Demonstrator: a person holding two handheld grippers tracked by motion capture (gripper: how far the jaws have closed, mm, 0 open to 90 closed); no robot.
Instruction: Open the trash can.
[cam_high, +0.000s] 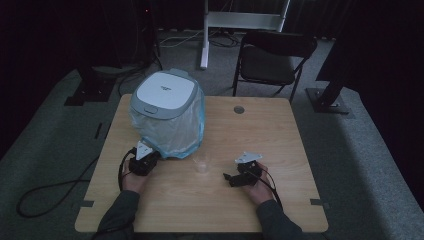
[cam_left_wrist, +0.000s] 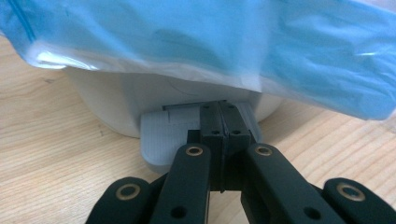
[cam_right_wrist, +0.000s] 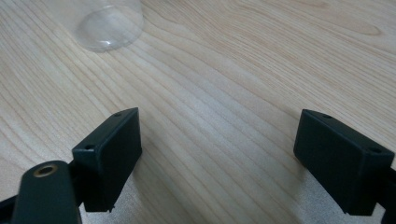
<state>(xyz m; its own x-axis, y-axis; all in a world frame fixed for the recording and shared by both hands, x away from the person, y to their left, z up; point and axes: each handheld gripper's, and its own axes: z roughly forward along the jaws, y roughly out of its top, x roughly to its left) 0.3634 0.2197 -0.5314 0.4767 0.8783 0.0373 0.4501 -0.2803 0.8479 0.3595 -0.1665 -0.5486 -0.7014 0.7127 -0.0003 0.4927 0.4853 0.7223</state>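
A white pedal bin (cam_high: 166, 93) with a grey-rimmed lid stands at the back left of the wooden table (cam_high: 280, 150), a bluish plastic bag (cam_high: 176, 132) hanging down its sides. My left gripper (cam_high: 155, 156) is at the bin's foot. In the left gripper view it (cam_left_wrist: 220, 109) is shut, pads together, its tips over the grey pedal (cam_left_wrist: 159, 140) below the bag (cam_left_wrist: 210, 42); whether they touch it I cannot tell. A clear plastic cup (cam_high: 202, 164) stands mid-table. My right gripper (cam_high: 228, 179) is open just right of it, the cup's base (cam_right_wrist: 109, 28) ahead of its jaws (cam_right_wrist: 219, 126).
A black folding chair (cam_high: 272, 60) and a white stand leg (cam_high: 205, 35) are behind the table. A round cable hole (cam_high: 239, 109) sits near the back edge. Cables trail over the grey floor (cam_high: 45, 192) at the left.
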